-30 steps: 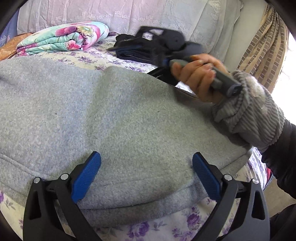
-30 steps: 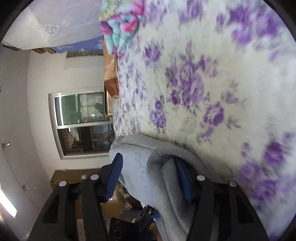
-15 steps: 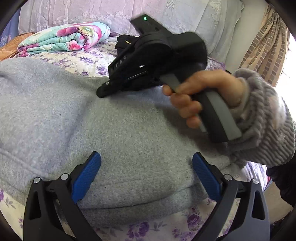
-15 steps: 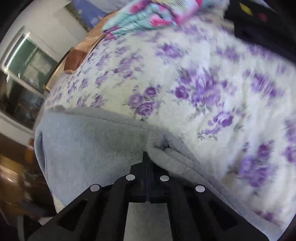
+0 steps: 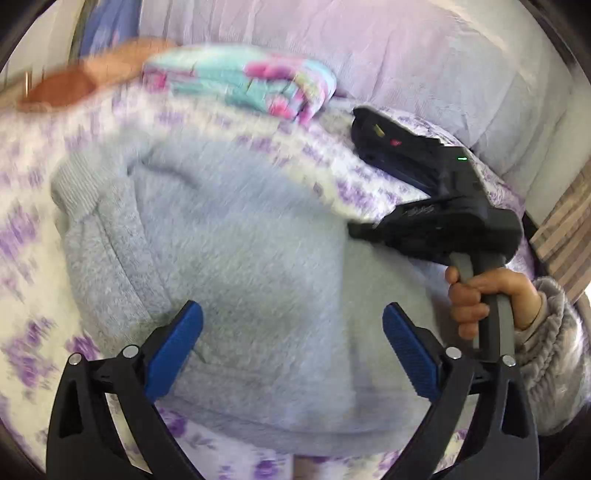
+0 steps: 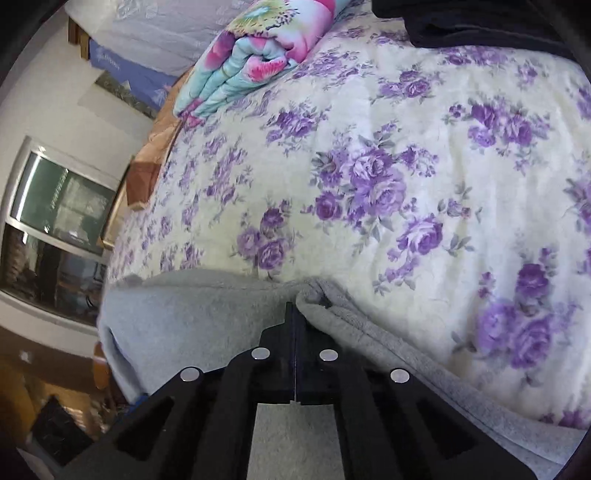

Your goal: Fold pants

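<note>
The grey fleece pants [image 5: 240, 258] lie on the flowered bed sheet [image 6: 406, 166], with a ribbed cuff showing at the upper left in the blurred left wrist view. My left gripper [image 5: 291, 347] hovers open just above them, its blue pads [image 5: 177, 347] wide apart with only the flat cloth below. My right gripper [image 6: 294, 308] is shut, and the pants' edge [image 6: 321, 295] bunches at its tip. In the left wrist view a hand [image 5: 476, 302] holds that right gripper [image 5: 352, 230] at the pants' right edge.
A folded flowered blanket [image 6: 258, 48] lies at the far side of the bed, next to a dark garment pile [image 6: 480, 22]. Pale pillows [image 5: 406, 55] line the back. A striped curtain [image 5: 565, 229] hangs at the right, and a window [image 6: 55, 206] is off the bed's left side.
My right gripper's jaws went from open around the pants' edge to shut on it, and it rolled upright. My left gripper swung sideways, bringing the pants' cuff into view, and stayed open.
</note>
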### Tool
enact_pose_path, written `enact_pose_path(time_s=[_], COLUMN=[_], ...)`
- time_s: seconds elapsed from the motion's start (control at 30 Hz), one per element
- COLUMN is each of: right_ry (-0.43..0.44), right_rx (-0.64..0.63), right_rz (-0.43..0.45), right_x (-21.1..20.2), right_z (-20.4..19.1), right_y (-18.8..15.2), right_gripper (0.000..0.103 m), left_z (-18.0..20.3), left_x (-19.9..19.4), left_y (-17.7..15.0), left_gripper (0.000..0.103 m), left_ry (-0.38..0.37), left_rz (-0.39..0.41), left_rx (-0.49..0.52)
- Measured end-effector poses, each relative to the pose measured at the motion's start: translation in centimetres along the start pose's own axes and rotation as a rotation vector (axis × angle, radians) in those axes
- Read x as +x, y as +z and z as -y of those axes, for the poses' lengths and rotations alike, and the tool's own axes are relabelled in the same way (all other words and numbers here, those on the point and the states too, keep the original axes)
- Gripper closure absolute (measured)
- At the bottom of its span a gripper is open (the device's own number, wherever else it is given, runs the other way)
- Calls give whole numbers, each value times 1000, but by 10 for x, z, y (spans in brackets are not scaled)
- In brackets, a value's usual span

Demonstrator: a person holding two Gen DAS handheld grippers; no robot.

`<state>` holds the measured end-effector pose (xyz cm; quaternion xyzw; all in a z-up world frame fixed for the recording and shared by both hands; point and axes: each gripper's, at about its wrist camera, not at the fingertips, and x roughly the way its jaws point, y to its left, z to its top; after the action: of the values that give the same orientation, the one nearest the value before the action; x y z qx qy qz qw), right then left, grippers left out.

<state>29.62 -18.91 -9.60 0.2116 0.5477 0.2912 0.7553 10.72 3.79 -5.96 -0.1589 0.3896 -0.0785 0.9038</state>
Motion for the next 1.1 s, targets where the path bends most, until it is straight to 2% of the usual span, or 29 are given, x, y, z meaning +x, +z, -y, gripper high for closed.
enact_pose_path(time_s=[0.03,0.1,0.13,0.17,0.2,0.23,0.3,0.4,0.57,0.63,0.7,0.77,0.9,1.0,1.07,1.1], right_ry=[8,35,63,75,76,68,37,-45,-101,-61,4,27,160,188,205,215], right_rx=[9,24,28,23,7,-9,-19,29,336,460,559,629,782,778,796,796], right_rz=[8,35,65,98,146,210,336,460,593,650,701,725,791,874,922,930], right_x=[-4,-18,-32,-47,-67,-91,-136,-195,-268,-287,-297,-295,-283,-284,-283,-281], right_z=[0,-1,-3,-5,-7,-7,2,30,107,132,155,173,211,217,223,227], right_y=[-2,-9,-17,-25,-37,-53,-87,-145,-253,-288,-310,-313,-309,-301,-302,-301], right_gripper=[103,103,98,97,89,63,30,30,30,29,23,22,23,23,30,47], left_z=[5,19,25,29,32,35,36,46,92,112,130,141,148,147,155,152], left_x=[-1,1,2,2,-1,-6,-16,-32,-16,-9,-5,0,19,36,37,36], left_y=[-3,-11,-15,-19,-22,-24,-22,-22,-27,-34,-43,-49,-60,-68,-72,-73], left_gripper=[8,8,8,8,8,8,8,8,7,8,7,7,7,7,7,7], left_ry=[19,111,152,174,177,158,83,-52,-129,-151,-174,-177,-156,-94,-60,-55], left_rz=[15,31,46,59,77,91,103,108,63,34,8,-3,-55,-67,-58,-58], left_rx=[47,131,159,175,184,178,144,127,231,262,289,306,305,332,370,373])
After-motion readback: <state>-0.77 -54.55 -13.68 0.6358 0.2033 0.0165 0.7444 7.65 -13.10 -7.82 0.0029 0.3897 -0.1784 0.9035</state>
